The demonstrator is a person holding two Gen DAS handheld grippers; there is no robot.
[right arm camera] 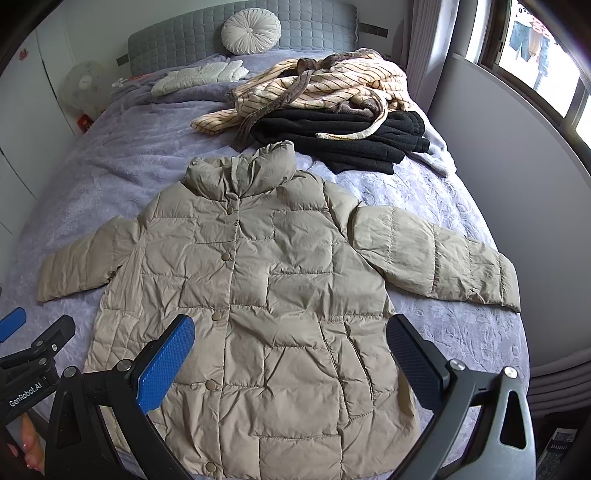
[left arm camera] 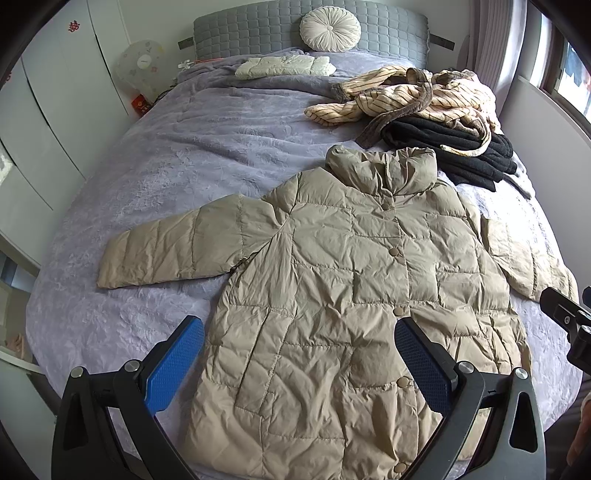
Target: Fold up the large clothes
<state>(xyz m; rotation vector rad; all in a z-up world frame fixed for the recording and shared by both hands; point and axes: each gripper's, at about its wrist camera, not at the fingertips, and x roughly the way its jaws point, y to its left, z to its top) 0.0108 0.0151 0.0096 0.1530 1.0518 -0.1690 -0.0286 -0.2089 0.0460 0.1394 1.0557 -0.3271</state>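
You are holding both grippers, left gripper (left arm camera: 299,343) and right gripper (right arm camera: 290,341), spread wide and gripping nothing, hovering over the beige quilted puffer coat (right arm camera: 258,295) lying flat, buttoned, on the lavender bedspread (left arm camera: 147,177).

— Where's the jacket (left arm camera: 332,295) sitting?

— Flat on the bed (left arm camera: 147,184), right under and ahead of the left gripper (left arm camera: 299,350), whose fingers stand wide apart above the hem. The right gripper (right arm camera: 290,350) hangs spread over the same hem, just right of the left one.

— Sleeves?

— One out to each side, collar pointing away.

— Beyond the collar?

— A folded garment (right arm camera: 343,140), off to the right, with a robe (right arm camera: 325,85) piled on it. Further ahead and left lies a folded vest (left arm camera: 284,66); behind that, a cushion (left arm camera: 330,29) against the headboard (left arm camera: 258,33).
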